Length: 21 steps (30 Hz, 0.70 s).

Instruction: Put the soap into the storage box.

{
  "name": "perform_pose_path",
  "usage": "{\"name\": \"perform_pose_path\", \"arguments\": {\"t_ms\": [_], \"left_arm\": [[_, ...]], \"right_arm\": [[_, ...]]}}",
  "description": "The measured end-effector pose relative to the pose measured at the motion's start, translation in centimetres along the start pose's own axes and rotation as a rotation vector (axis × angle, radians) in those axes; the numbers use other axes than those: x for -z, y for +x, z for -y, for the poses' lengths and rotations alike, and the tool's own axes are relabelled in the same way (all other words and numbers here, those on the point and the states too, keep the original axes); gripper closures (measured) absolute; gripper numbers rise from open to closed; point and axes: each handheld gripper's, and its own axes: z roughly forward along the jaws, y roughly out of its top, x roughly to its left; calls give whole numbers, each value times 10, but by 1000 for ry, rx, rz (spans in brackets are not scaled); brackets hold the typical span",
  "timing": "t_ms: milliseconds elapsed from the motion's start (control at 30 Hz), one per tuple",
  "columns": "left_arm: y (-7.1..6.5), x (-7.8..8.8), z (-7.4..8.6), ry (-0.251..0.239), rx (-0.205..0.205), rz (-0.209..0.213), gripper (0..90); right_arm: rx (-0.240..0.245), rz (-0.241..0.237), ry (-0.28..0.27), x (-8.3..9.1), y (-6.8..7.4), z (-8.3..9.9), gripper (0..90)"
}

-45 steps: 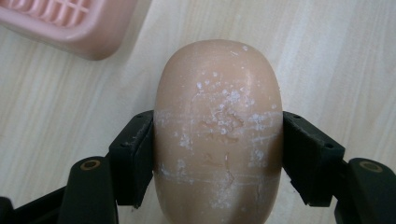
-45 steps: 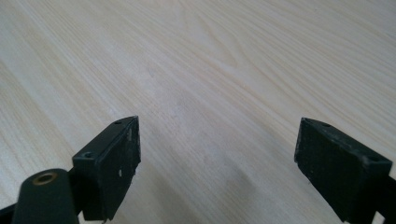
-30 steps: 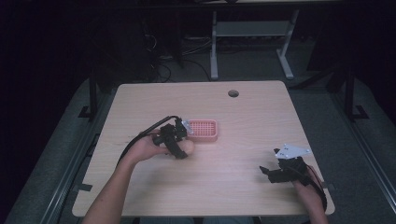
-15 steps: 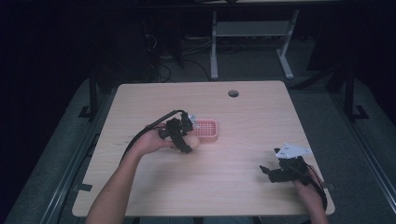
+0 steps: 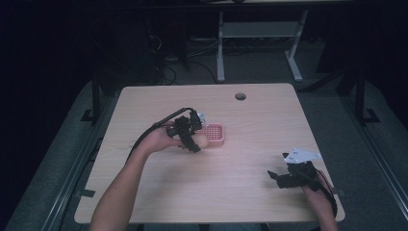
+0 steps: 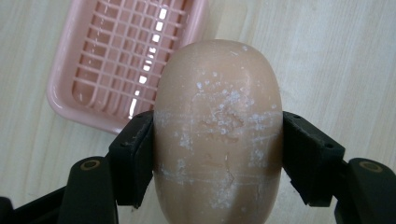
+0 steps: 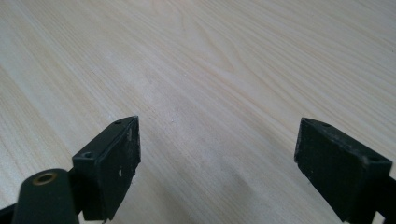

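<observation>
My left gripper (image 5: 197,143) is shut on a beige oval bar of soap (image 6: 217,130), its surface scuffed with white marks; the soap (image 5: 201,141) hangs just above the table, at the near left edge of a pink slatted soap dish (image 5: 214,133). In the left gripper view the dish (image 6: 116,60) lies up and to the left, past the soap. Near the table's front right corner my right gripper (image 5: 278,178) rests low and stands open (image 7: 217,154), with bare wood between its jaws.
The light wooden table (image 5: 269,125) has a round cable hole (image 5: 240,96) near its far edge. A black cable (image 5: 154,130) loops from the left gripper over the hand. A white desk frame (image 5: 255,33) stands on the dark floor beyond.
My left gripper has carried the soap away from me and slightly right, up to the pink dish's near edge. The right gripper has stayed put.
</observation>
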Motion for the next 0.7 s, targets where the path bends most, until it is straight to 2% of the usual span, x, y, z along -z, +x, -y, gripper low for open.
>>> {"name": "perform_pose_path", "arguments": {"t_ms": [67,567,700], "left_arm": [[2,1,-2,-5,10,11,324],[17,5,-25,15,-14,-7,324],[21,7,-30,5,-18,-10,324]], "right_arm": [[0,0,-1,0,0,0,138],[-5,-2,-3,0,-1,0,138],[-4,2,-3,1,-1,1,138]]}}
